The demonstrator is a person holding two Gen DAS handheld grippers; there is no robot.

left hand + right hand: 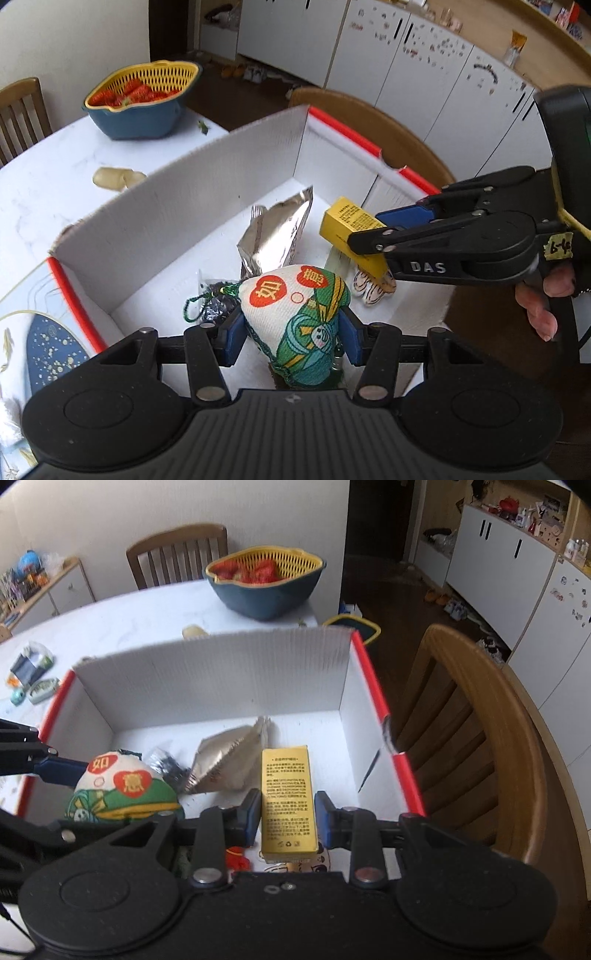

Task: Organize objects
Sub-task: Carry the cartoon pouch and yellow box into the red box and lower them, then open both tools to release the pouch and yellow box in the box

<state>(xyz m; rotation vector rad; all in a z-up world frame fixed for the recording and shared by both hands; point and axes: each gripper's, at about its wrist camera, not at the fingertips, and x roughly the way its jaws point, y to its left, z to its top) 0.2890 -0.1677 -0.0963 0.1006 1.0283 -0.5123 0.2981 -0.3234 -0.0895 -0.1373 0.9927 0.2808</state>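
Clearly, both loads hung over the open box.
Box: white cardboard box (pixel 207 672) with red rims stood on the tabletop (pixel 122 616), already holding a silver foil pouch (pixel 225 760).
Left gripper (pixel 291 328): half spread, pinching the printed cloth pouch (pixel 295 317) just above the box floor, left of the foil.
Right gripper (pixel 288 812): pressed tight on the yellow carton (pixel 286 797), long axis running away along the fingers, right of the foil.
Next move: likely releasing each inside the box.

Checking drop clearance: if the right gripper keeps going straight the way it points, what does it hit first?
Probably the white box floor. The right gripper holds the yellow carton; the foil pouch lies just left of that line. Depth is unclear.
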